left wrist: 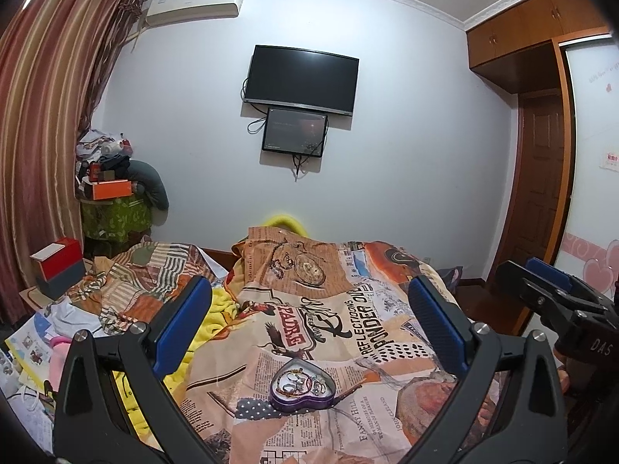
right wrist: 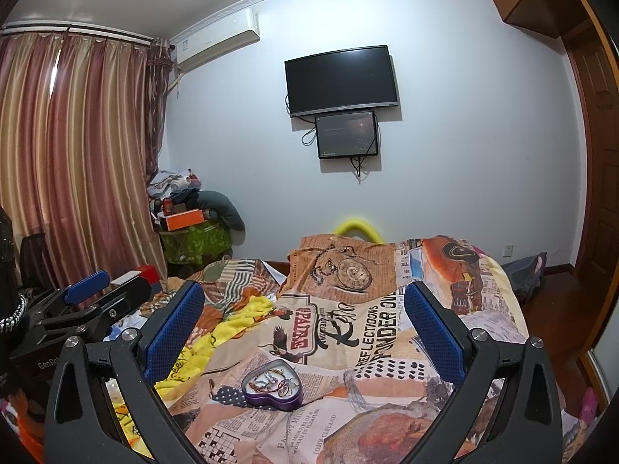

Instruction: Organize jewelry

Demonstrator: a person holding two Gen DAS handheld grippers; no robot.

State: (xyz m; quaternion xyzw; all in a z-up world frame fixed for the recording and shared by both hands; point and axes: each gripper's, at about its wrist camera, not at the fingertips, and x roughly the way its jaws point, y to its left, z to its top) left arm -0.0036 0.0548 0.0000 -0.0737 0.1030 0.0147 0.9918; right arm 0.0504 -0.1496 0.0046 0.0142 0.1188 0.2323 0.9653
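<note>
A purple heart-shaped tin (left wrist: 303, 389) lies open on the bed, holding several rings and bracelets in a tangle. It also shows in the right wrist view (right wrist: 272, 386). My left gripper (left wrist: 309, 321) is open and empty, held above and short of the tin. My right gripper (right wrist: 303, 319) is open and empty, also above and short of the tin. The right gripper shows at the right edge of the left wrist view (left wrist: 549, 290); the left gripper shows at the left of the right wrist view (right wrist: 89, 290). Neither touches the tin.
The tin rests on a newspaper-print quilt (left wrist: 387, 406) over a bed. A yellow blanket (right wrist: 236, 321) lies crumpled to the left. Books and papers (left wrist: 31, 348) and a red box (left wrist: 58, 266) sit at far left. A wall with a TV (left wrist: 301, 77) stands beyond.
</note>
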